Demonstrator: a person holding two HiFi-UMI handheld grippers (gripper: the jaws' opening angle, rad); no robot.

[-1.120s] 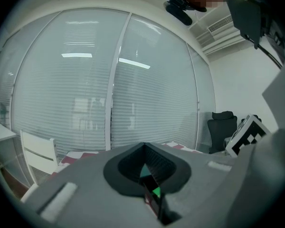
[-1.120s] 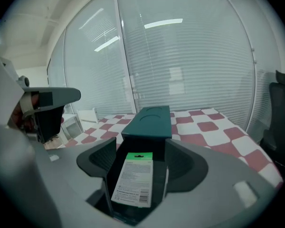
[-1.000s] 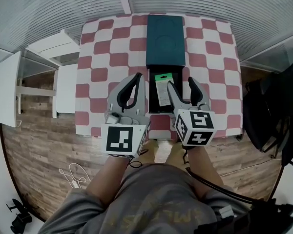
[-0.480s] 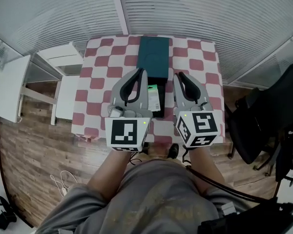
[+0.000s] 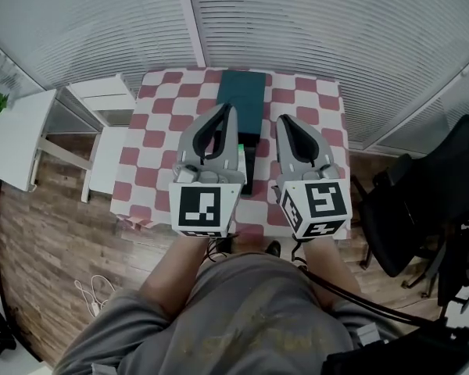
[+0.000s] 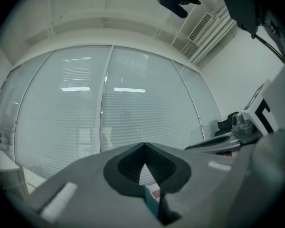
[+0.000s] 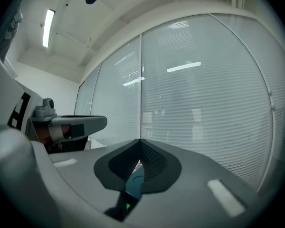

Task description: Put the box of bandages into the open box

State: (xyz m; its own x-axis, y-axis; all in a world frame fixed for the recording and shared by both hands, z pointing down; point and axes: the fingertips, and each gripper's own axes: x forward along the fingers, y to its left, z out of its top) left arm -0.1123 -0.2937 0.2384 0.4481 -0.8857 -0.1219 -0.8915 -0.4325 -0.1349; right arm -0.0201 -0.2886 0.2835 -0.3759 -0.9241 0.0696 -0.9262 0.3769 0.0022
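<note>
The teal lid point(image 5: 242, 92) lies at the far middle of the checkered table point(image 5: 305, 92). Just in front of it sits the dark open box point(image 5: 248, 180), mostly covered by my two grippers. The box of bandages is hidden in the head view. In the right gripper view only a teal sliver with a green mark point(image 7: 128, 205) shows low between the jaws. My left gripper point(image 5: 227, 109) point(image 6: 143, 144) and right gripper point(image 5: 281, 121) point(image 7: 139, 140) hang side by side above the table. Both are shut with nothing in them and point at the window blinds.
A white side table point(image 5: 19, 139) and a white shelf unit point(image 5: 102, 92) stand left of the table. At the right is a black office chair point(image 5: 422, 201). Cables point(image 5: 90, 291) lie on the wooden floor. Blinds run along the far wall.
Both grippers have lifted up and back from the open box and closed their tips. The table now looks smaller and farther, and the bandage box in the open box is covered.
</note>
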